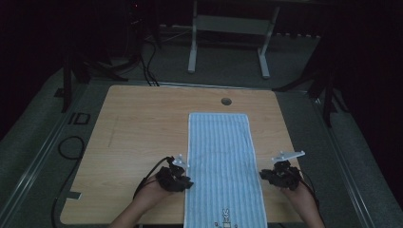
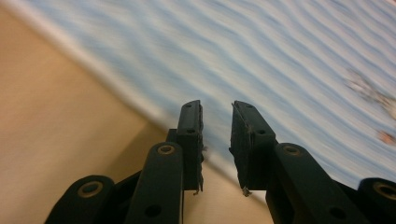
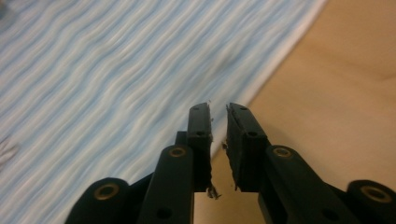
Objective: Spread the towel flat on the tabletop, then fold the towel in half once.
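- The striped towel (image 1: 223, 161), judged soft and limp, is being flanked on the table (image 1: 138, 123).
- Left gripper (image 2: 217, 109) and right gripper (image 3: 218, 112) are being held slightly parted, empty, at its long edges.

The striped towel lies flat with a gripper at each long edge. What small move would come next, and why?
Probably both close on the towel: the left gripper and right gripper each sit at an edge, jaws slightly apart with nothing between them.
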Tool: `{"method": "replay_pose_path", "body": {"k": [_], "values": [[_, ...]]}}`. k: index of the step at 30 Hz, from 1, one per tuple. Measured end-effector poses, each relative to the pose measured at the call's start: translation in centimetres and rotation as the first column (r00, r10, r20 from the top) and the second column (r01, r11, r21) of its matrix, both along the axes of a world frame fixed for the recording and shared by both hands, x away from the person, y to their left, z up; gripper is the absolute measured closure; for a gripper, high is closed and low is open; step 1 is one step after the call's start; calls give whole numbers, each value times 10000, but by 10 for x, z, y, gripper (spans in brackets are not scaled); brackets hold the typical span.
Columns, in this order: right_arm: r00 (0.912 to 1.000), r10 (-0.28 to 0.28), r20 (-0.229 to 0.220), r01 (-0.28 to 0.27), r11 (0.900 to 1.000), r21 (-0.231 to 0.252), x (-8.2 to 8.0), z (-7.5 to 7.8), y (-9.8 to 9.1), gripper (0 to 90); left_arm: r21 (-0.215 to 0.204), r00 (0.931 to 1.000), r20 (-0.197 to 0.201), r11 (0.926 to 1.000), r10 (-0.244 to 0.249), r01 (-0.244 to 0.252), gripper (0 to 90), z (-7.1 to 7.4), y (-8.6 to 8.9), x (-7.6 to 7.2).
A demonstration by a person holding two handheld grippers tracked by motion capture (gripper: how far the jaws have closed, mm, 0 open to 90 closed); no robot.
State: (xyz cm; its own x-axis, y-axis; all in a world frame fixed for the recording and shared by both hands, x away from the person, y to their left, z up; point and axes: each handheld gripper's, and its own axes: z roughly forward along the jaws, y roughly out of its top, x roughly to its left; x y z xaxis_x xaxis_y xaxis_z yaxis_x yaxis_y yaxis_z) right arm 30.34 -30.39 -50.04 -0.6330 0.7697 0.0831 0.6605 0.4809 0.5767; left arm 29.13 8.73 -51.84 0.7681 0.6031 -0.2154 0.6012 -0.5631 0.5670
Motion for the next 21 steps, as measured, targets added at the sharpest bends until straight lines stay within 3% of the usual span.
{"method": "replay_pose_path", "body": {"k": [2,7,11,15,19,21], "values": [[9999,-104,18,104,9999,7,15,3,-1,695,-59,9992,-20,9992,389,-389,633,1,6,12],[9989,-387,265,395,9988,-300,56,8,4,620,323,9956,154,9952,924,-929,510,0,10,43],[9976,-559,406,580,9970,-512,85,10,9,582,492,9909,358,9901,1297,-1314,509,0,12,66],[9960,-724,520,755,9953,-614,111,8,14,575,363,9773,799,9792,1964,-1998,501,1,12,88],[9945,-1002,308,1021,9925,-676,129,1,21,567,442,9675,836,9691,2385,-2427,484,-3,6,109],[9942,-1056,188,1067,9916,-727,136,-4,24,560,679,9646,937,9650,2466,-2533,483,-6,1,116]]}}
